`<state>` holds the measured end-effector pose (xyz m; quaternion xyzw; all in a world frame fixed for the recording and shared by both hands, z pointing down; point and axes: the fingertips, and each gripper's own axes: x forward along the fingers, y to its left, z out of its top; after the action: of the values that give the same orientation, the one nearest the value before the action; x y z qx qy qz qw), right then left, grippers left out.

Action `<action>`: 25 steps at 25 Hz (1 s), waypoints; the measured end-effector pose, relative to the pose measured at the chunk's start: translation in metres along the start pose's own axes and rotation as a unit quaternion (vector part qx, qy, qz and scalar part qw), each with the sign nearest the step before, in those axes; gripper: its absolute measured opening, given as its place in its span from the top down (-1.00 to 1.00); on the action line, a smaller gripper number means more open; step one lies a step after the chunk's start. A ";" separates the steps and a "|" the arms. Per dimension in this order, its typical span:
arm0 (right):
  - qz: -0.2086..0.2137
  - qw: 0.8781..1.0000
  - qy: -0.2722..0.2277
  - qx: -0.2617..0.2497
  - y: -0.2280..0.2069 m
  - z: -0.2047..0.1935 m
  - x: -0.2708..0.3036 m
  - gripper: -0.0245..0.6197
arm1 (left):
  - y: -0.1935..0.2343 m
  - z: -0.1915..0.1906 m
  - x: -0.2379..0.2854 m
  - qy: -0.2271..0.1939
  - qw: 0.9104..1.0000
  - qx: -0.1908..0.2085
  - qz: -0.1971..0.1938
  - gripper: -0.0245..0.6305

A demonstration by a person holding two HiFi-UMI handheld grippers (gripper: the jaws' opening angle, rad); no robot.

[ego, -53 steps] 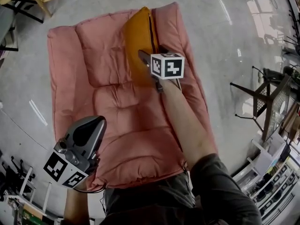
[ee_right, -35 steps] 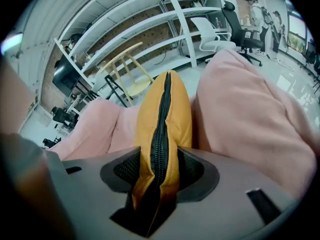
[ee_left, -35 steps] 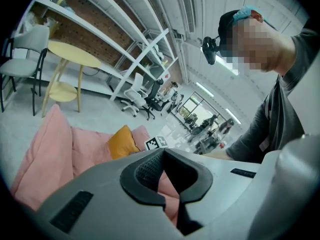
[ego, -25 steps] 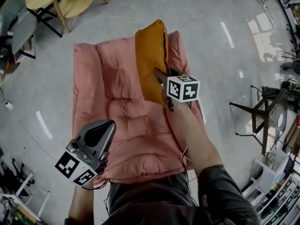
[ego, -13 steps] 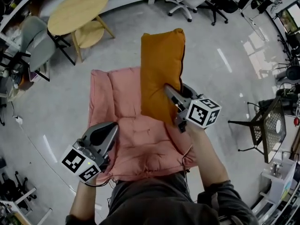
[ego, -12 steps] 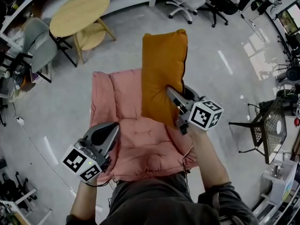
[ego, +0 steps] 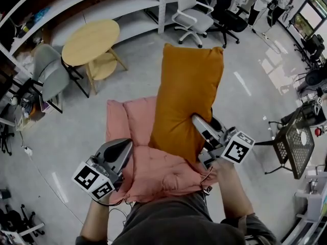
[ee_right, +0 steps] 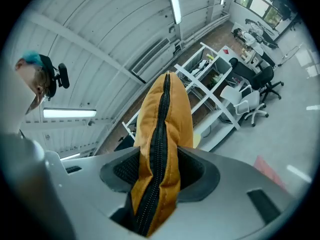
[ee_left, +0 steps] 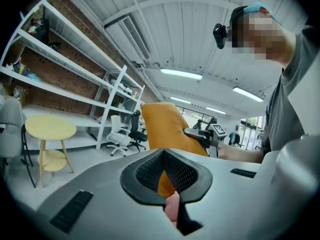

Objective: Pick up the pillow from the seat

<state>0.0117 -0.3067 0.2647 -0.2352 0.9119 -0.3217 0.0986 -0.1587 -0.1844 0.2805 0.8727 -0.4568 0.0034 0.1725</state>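
Your right claw is clamped on the orange pillow, and the right gripper view shows the grip plainly: both dark pads press into the fabric on either side of the black zipper, which runs up the pillow's edge between the jaws. The pillow stands upright in the air in front of you, held by its lower right part, with its top corners pointing away from you. It is off the pink seat cushion, which lies flat on the floor below and shows past the pillow's left and bottom edges in the head view.

Your left claw hangs low at your left side, over the near left corner of the seat cushion and apart from the pillow. Its jaws are together at the tips and grip nothing; the left gripper view looks past them to the pillow and your right claw beyond.

Farther out on the floor stand a round wooden table, a grey chair beside it, and a white office chair
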 end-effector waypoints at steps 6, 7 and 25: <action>0.013 1.000 -0.021 0.009 0.026 0.011 -0.027 0.33 | -0.015 0.015 -0.001 -0.024 1.000 0.013 -0.008 0.89; 0.014 1.000 -0.023 0.011 0.029 0.011 -0.029 0.33 | -0.017 0.016 -0.001 -0.026 1.000 0.014 -0.009 0.89; 0.014 1.000 0.002 -0.005 0.046 -0.005 -0.029 0.33 | -0.014 0.016 -0.005 -0.039 0.999 0.006 -0.002 0.90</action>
<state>0.0188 -0.2581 0.2397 -0.2222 0.9169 -0.3163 0.0997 -0.1527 -0.1776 0.2598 0.8741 -0.4613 -0.0283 0.1496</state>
